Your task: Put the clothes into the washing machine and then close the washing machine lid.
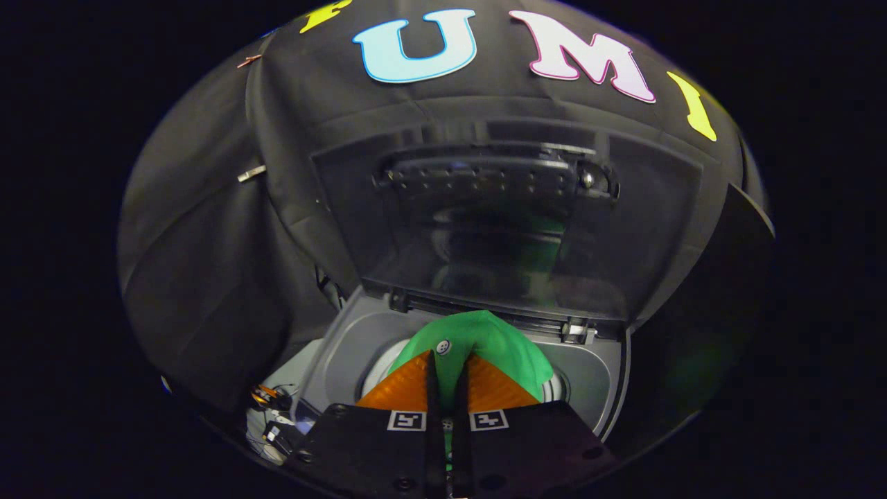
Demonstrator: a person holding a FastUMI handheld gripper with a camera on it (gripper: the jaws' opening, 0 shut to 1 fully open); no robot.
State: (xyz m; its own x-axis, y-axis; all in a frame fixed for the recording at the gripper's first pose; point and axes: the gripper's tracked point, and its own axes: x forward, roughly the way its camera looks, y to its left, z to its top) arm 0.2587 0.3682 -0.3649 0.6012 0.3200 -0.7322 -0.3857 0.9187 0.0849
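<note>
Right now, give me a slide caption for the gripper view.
Gripper shut on green garment, held over the grey washing machine's tub, lid open upright.

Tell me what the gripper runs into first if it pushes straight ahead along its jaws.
The gripper, jaws nearly closed on the green garment, already carries that cloth ahead of it. Beyond it, probably the washing machine rear rim below the raised lid; depth is unclear.

black cloth wall, tangled cables
</note>
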